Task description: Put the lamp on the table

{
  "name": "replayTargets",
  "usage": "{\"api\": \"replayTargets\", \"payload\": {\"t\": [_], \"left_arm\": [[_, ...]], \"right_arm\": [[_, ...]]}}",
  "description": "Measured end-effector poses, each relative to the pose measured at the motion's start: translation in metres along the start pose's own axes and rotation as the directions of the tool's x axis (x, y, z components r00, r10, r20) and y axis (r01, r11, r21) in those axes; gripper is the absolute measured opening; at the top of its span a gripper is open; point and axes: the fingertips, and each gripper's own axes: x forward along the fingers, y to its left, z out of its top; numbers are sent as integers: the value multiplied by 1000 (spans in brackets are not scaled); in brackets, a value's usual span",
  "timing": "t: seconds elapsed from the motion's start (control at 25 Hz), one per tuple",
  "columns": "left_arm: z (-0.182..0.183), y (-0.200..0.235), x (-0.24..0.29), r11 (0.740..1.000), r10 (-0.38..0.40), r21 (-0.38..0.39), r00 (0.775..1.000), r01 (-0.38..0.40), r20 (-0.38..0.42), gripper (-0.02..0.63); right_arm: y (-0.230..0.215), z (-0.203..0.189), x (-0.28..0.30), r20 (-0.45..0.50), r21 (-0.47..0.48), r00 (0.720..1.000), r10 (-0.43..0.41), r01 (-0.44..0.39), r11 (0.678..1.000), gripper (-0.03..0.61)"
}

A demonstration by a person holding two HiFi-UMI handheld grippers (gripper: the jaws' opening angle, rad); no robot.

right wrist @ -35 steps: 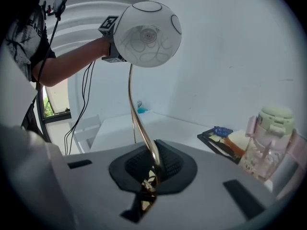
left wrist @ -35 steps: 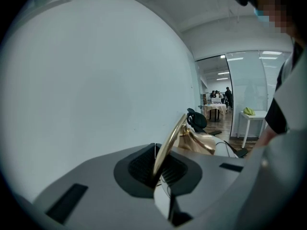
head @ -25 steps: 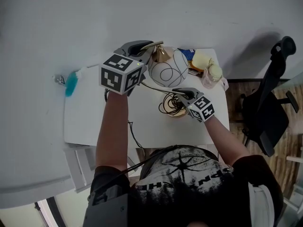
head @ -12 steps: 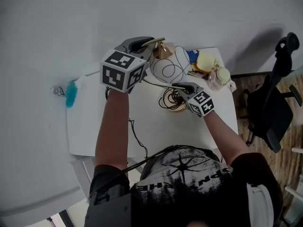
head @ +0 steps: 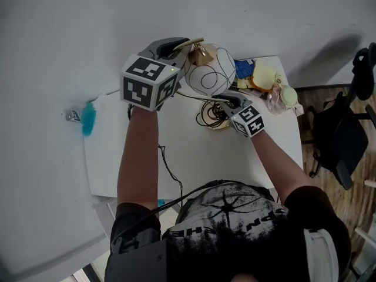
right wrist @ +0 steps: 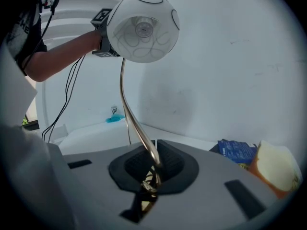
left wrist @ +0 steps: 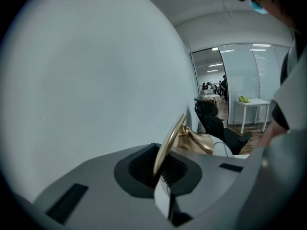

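The wall (head: 88, 22) fills the top and left of the head view, and the white desk (head: 194, 157) stands with its back edge against it. Most of the desk is bare, across the left half and along the front edge near the person (head: 235, 228). A black chair (head: 343, 140) stands off the desk's right edge, well apart.

The lamp (head: 210, 78) is near the back edge, right of centre in the head view. Its round white shade sits high on a curved gold stem, and its gold base (head: 220, 122) is low by a coil of dark cord (head: 205, 122). I cannot tell whether the base rests on the desk.

The left gripper (head: 178, 44) is at the top centre of the head view, close to the wall. In the left gripper view its fingers (left wrist: 144, 169) are closed tight on the thin upper end of the gold stem (left wrist: 169, 145), just beside the shade's gold cap.

The right gripper (head: 226, 97) is lower, beside the base. In the right gripper view its fingers (right wrist: 175, 164) are closed narrow on the lower stem (right wrist: 139, 133), with the shade (right wrist: 142, 28) high above them.

The back right corner of the desk is crowded with a blue packet (head: 244, 68), a pale yellow thing (head: 264, 75) and a lidded cup (head: 286, 96), all just beside the lamp. A teal thing (head: 88, 115) lies at the left edge, well apart. A thin black cable (head: 168, 172) runs over the front edge.
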Motion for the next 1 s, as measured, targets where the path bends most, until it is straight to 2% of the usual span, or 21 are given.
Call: {"api": "replayTargets", "payload": {"t": [0.2,0.52,1.0], "left_arm": [[1,9,6,1000,0,17,1000,0,-5,15],[-3,20,12,1000,11,-23,1000,-11,-12,15],[-2,9,8,1000,1,-15,1000,-2,-18,15]], "right_arm": [[-6,4,13,3,3,1000,-1,1,1000,18],[-11,7,16,18,-8,1000,9,-9,1000,18],[-8,3,14,13,1,1000,22,-22,1000,20]]}}
